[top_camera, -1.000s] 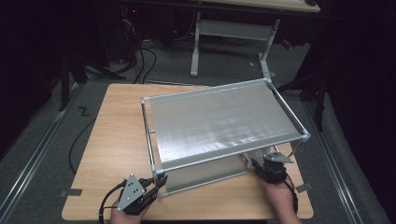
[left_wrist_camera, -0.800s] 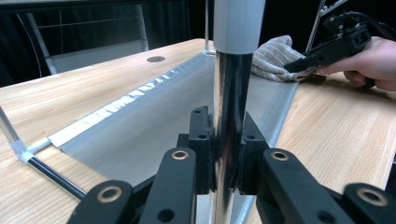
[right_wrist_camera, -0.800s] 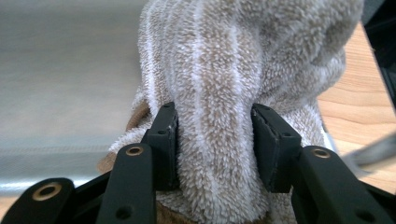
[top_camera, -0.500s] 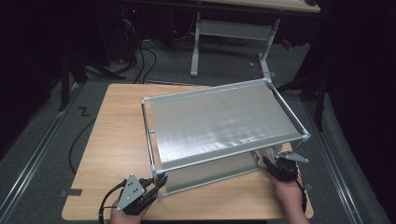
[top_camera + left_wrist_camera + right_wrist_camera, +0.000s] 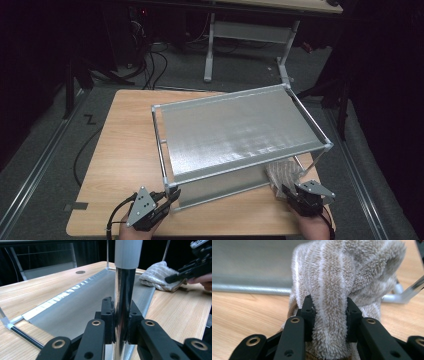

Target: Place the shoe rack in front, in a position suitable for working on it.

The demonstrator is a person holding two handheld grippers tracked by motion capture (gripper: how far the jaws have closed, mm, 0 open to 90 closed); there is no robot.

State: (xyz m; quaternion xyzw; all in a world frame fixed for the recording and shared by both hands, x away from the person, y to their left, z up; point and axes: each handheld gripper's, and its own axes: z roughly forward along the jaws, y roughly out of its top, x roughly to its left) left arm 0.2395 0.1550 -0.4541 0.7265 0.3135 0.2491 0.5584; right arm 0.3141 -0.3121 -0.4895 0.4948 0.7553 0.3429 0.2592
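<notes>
Two tools grip: left (image 5: pixel 172 196) clamps one rack post (image 5: pixel 124 302), right (image 5: pixel 285 190) pinches one towel (image 5: pixel 342 290).

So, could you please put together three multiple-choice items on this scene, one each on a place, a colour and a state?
1. Where does the striped towel lie?
A. on top of the shelf
B. on the table by the rack's near right corner
C. on the floor

2. What colour is the tabletop?
A. light wood
B. glossy white
C. dark green

3. What are the left tongs doing?
A. standing open above the table
B. pinching the towel
C. clamped on the rack's upright metal post

Answers:
1. B, since the high view shows it on the wood beside the rack, just ahead of the right tongs.
2. A, as pale wood grain shows in every view.
3. C, because the left gripper view shows both pads pressed against the shiny tube.
</notes>
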